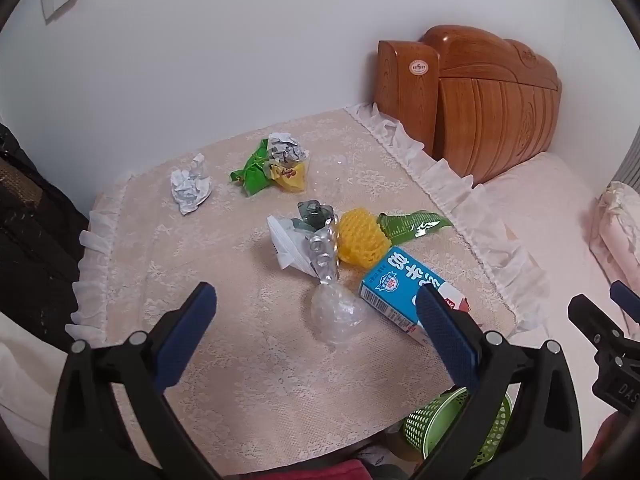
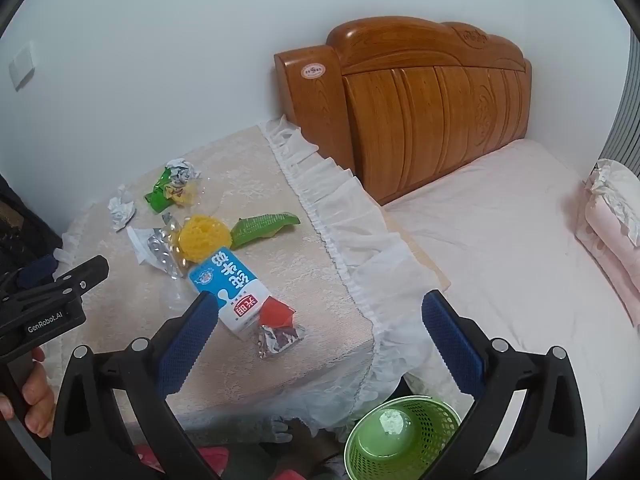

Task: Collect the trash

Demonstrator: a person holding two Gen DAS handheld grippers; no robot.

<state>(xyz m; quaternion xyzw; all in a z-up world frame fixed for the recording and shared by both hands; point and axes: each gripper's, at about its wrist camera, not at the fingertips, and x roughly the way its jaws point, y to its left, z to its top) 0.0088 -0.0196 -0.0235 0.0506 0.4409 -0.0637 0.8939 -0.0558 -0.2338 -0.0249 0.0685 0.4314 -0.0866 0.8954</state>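
Observation:
Trash lies on a lace-covered table: a blue milk carton, a yellow foam net, a clear plastic bag, silver blister packs, crumpled paper, green wrappers and a foil wrapper. A green mesh bin stands on the floor by the table's near corner. My left gripper is open above the plastic bag. My right gripper is open and empty above the table's near edge.
A wooden headboard and a bed with a pink sheet lie to the right of the table. Folded pink bedding sits at the far right. A dark bag stands left of the table. White wall behind.

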